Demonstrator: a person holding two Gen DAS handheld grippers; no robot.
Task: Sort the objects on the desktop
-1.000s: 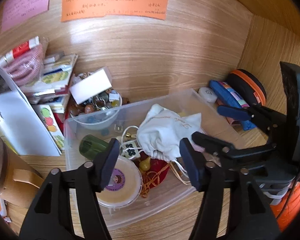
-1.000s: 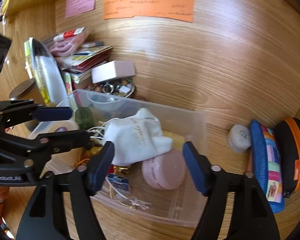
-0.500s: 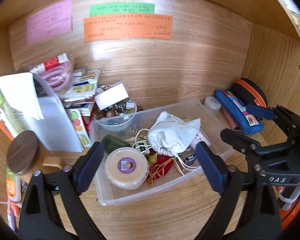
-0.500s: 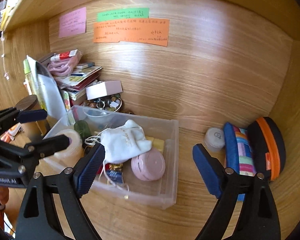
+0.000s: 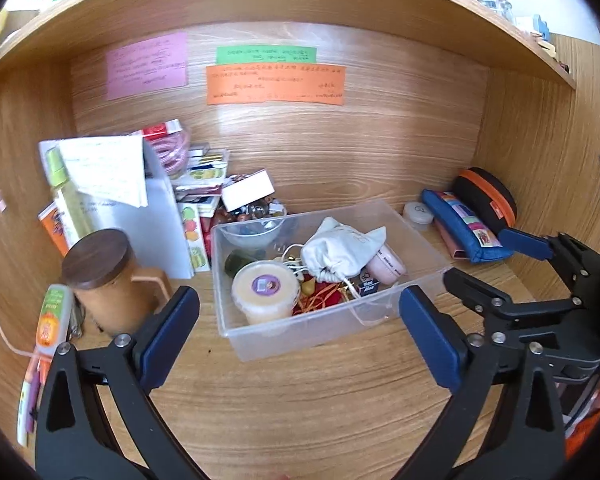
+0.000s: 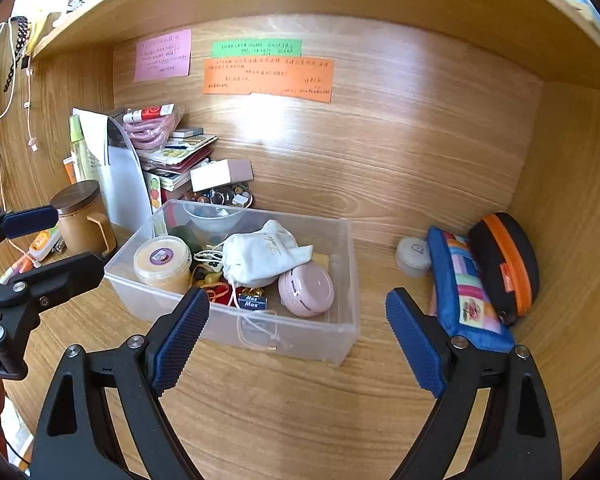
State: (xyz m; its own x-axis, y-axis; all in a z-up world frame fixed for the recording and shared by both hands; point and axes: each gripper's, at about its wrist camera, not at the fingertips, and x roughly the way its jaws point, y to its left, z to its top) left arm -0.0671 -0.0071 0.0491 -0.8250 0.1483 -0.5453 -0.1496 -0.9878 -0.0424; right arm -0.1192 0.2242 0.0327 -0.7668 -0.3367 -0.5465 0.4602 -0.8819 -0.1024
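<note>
A clear plastic bin (image 5: 308, 332) (image 6: 300, 340) stands on the desk inside a wooden alcove. It holds a white drawstring pouch (image 5: 340, 248) (image 6: 260, 256), a yellow tub with a purple label (image 5: 265, 292) (image 6: 162, 258), a pink round case (image 5: 386, 266) (image 6: 306, 288), a clear bowl and small trinkets. My left gripper (image 5: 298, 336) is open and empty, in front of the bin. My right gripper (image 6: 296, 340) is open and empty, also in front of the bin, and shows at the right of the left wrist view.
A brown mug with a dark lid (image 5: 100, 276) (image 6: 80, 216) stands left of the bin. Books, a white box (image 6: 220, 174) and papers are stacked behind. A blue patchwork pouch (image 6: 464, 284), a black-and-orange case (image 6: 504, 260) and a small round tin (image 6: 412, 256) lie at the right wall.
Both grippers have drawn back from over the bin toward the desk front and their jaws have opened wider. The bin's contents have not moved.
</note>
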